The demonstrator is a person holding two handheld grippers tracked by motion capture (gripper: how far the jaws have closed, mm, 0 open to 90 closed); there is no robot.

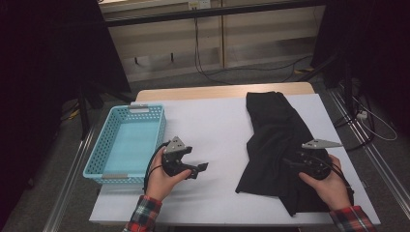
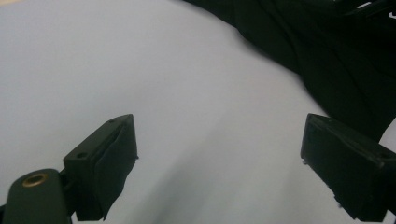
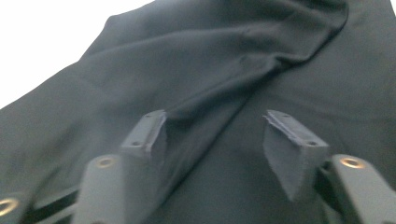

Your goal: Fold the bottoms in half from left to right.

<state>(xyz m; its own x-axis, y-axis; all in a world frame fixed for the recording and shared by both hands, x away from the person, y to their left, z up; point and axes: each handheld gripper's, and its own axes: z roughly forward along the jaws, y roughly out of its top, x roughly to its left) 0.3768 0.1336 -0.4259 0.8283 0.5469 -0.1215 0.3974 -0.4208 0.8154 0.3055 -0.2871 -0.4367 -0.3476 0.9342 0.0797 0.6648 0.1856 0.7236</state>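
**Right hand-held gripper settles over dark garment; left waits off to the side**

A black garment [image 1: 278, 145] lies crumpled on the white tabletop [image 1: 217, 125], its long axis running from the far edge toward the person, w/ the near end spreading wide. All places here are given relative to that garment. The right hand-held gripper [image 1: 292, 161] sits directly over its near half, jaws pointing left across the cloth. In the right gripper view the jaws stand partly apart w/ a raised fold [image 3: 210, 116] of fabric running between them; the pads don't look pressed on it, so nothing is gripped yet. The left hand-held gripper [image 1: 202, 167] hangs well to the garment's left, over bare tabletop, jaws spread wide and empty, aimed toward the cloth's left edge. A light-blue basket [image 1: 104, 166] stands farther left again, beyond that gripper.

The right hand is plainly the nearer one, already on top of the cloth; the left must cross open tabletop to reach the hem. The next pinch likely turns on that fold lying along the right jaws' line.

Hard to make out: black on black hides seams and what kind of garment it is; the right gripper's tips blend into the cloth in the high view, and whether they touch it can't be told.
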